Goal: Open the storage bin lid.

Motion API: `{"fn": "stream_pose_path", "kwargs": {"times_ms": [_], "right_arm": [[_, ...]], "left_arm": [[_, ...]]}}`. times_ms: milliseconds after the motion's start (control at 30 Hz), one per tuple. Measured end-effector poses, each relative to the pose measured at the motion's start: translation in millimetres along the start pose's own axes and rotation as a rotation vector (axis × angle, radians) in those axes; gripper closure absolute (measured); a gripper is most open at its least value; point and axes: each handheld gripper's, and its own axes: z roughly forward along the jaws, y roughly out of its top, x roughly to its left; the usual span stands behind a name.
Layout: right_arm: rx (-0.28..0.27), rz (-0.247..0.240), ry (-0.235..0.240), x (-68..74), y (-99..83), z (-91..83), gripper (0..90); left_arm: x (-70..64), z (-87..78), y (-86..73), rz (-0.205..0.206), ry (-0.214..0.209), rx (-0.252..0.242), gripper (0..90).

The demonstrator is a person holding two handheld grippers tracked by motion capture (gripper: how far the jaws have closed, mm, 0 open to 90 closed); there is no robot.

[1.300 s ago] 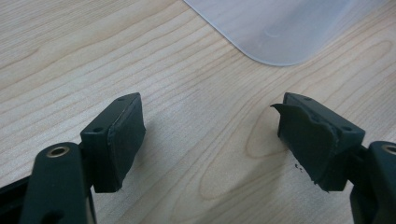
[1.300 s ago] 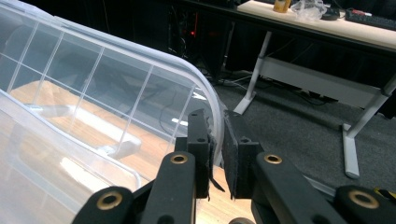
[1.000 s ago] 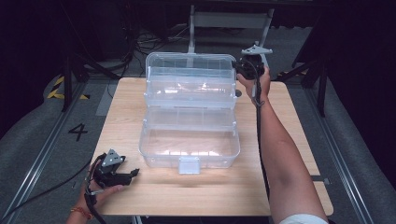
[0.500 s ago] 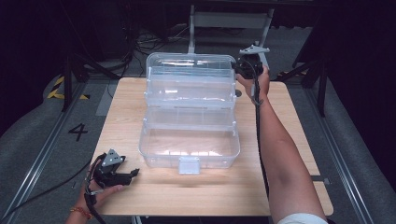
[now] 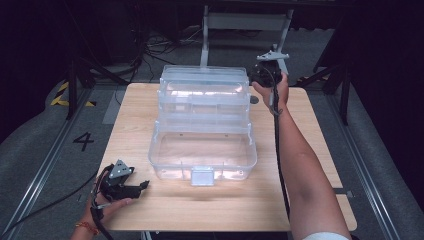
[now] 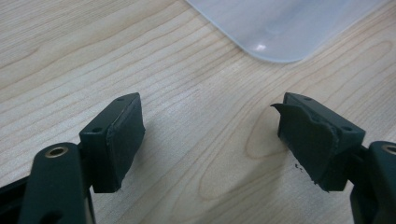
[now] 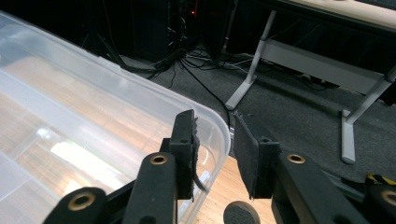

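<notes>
A clear plastic tiered box (image 5: 202,131) stands opened out in the middle of the wooden table (image 5: 312,135), its trays stepped back and empty. My right gripper (image 5: 258,78) is at the box's far right corner. In the right gripper view its jaws straddle that corner's rim (image 7: 223,140), one inside and one outside, a narrow gap still between them (image 7: 215,123). My left gripper (image 5: 142,186) rests low on the table near the front left, open and empty (image 6: 208,109), with a corner of the box (image 6: 280,28) just ahead.
A small dark round disc (image 5: 254,99) lies on the table just under the right hand. Beyond the far edge are cables on grey floor and a metal stand (image 5: 245,22). Bare wood lies left, right and in front of the box.
</notes>
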Motion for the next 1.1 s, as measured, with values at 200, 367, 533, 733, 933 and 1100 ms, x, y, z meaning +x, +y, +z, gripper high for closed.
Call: {"fn": "stream_pose_path", "kwargs": {"times_ms": [200, 367, 533, 733, 933, 1100], "right_arm": [[-0.002, -0.039, 0.012, 2.7, 3.1, -6.3, 67.8], [-0.006, -0.043, 0.023, 4.6, 2.1, -12.1, 67.2], [-0.007, -0.051, 0.031, 6.0, 1.2, -17.4, 65.5], [-0.007, -0.090, 0.050, 9.7, 0.8, -29.9, 63.5], [-0.012, -0.111, 0.077, 14.4, -3.8, -44.0, 60.5], [-0.016, -0.124, 0.094, 16.7, -8.3, -52.7, 59.5]], "left_arm": [[0.0, 0.3, 0.1, -0.003, 0.002, -0.003, 22.9], [0.5, 0.4, 0.2, 0.006, 0.005, -0.005, 23.0], [0.6, 0.4, 0.2, 0.007, 0.006, -0.005, 22.9], [0.4, 0.4, 0.1, 0.004, 0.006, -0.005, 22.9], [0.4, 0.4, 0.1, 0.005, 0.006, -0.006, 22.9], [-0.5, 0.1, -0.5, -0.008, 0.003, -0.004, 22.9]]}}
